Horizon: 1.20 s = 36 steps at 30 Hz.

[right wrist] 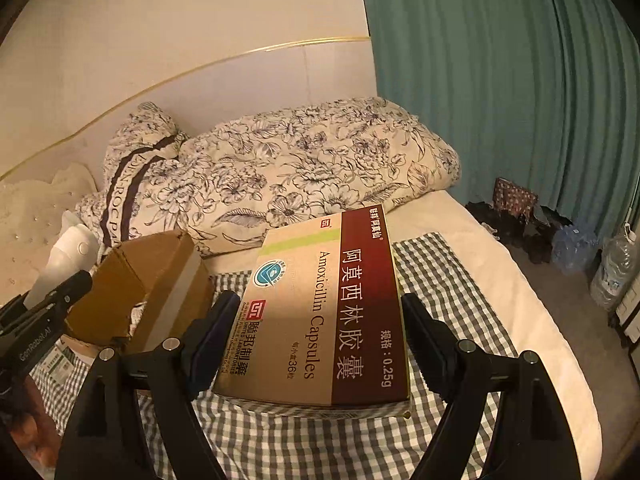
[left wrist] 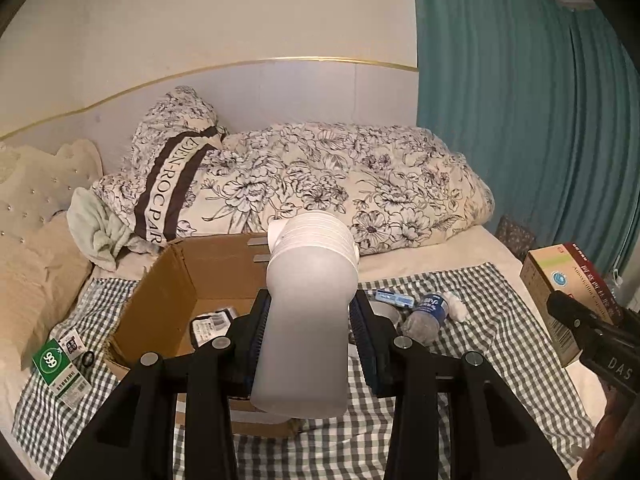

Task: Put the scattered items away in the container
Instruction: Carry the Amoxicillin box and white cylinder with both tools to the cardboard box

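The cardboard box (left wrist: 188, 280) sits open on the checked cloth (left wrist: 480, 312) on the bed, and all I can make out inside is a black and white packet (left wrist: 210, 322) on its floor. The left gripper (left wrist: 308, 320) is clamped on a frosted white bottle (left wrist: 308, 312), held up at the box's near right edge. The right gripper (right wrist: 320, 320) is squeezing a medicine box (right wrist: 328, 312) labelled Amoxicillin Capsules, off to the right of the cardboard box. A water bottle (left wrist: 426, 316) and a green packet (left wrist: 60, 368) lie on the cloth outside.
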Tool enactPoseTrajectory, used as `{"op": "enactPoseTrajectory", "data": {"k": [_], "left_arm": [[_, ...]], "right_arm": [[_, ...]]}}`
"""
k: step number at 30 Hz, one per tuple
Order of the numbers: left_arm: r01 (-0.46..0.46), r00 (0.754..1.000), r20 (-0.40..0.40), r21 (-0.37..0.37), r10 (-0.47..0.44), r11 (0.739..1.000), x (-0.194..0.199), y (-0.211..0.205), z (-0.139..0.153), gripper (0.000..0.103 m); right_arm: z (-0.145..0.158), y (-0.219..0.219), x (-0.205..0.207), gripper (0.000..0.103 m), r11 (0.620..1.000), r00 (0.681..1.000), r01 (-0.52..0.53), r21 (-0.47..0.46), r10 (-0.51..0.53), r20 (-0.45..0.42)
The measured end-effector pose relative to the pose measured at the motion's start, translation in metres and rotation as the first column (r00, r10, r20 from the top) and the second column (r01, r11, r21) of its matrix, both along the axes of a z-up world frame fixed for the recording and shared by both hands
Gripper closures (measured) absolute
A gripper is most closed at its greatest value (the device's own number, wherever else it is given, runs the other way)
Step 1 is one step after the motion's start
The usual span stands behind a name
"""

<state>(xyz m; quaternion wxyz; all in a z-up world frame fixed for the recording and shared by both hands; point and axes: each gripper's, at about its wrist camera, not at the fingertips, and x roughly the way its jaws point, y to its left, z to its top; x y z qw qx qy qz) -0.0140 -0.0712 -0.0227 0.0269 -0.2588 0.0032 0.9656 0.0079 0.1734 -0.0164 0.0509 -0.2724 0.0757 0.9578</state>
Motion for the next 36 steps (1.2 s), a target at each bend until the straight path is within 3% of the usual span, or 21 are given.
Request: {"op": "enactPoseTrajectory", "data": {"k": [14,36], "left_arm": [[-0.045,0.999,-0.017,-0.008,0.045,0.999,-0.001,-0.042,0.014,0.063],[-0.102,0.994,0.025,-0.029,0.103,0.994,-0.018,-0.108,0.009,0.063]], "right_arm": [[0.023,-0.04,-0.01,0.022,0.996,0.997,-0.08,-0.038,0.079,-0.018],[0.029,-0.134,-0.048,0.022,0.973,0.973,-0.231,-0.023,0.231,-0.003]]}}
